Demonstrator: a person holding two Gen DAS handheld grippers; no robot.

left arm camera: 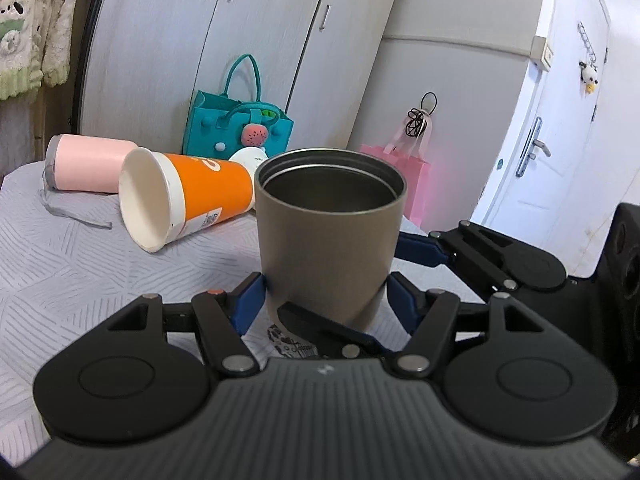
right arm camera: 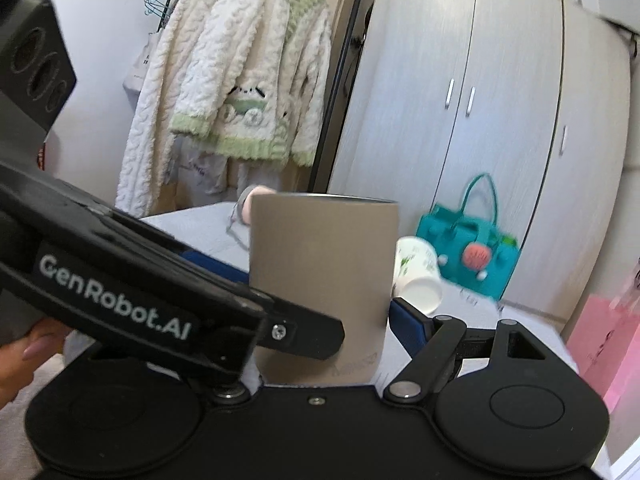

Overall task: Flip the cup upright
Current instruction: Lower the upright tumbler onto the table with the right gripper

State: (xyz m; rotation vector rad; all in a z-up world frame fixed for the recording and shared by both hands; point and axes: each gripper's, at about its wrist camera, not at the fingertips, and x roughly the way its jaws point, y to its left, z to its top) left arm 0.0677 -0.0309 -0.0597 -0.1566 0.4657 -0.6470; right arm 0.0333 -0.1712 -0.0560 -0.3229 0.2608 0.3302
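A tan metal cup point(left arm camera: 326, 236) stands upright, mouth up, on the grey patterned cloth point(left arm camera: 80, 272). My left gripper point(left arm camera: 326, 300) has its blue pads point(left arm camera: 250, 300) pressed on both sides of the cup's lower body. The cup also shows in the right wrist view point(right arm camera: 320, 280). My right gripper point(right arm camera: 320, 312) stands around the cup; its right blue pad point(right arm camera: 408, 324) touches or nearly touches the cup's side, and its left finger is hidden behind my left gripper's black body point(right arm camera: 160, 296).
An orange paper cup point(left arm camera: 180, 196) and a pink tumbler point(left arm camera: 90, 168) lie on their sides at the back left. A white mug point(right arm camera: 418, 276) lies on its side behind. A teal bag point(left arm camera: 236, 128) and pink bag point(left arm camera: 412, 176) stand beyond the table.
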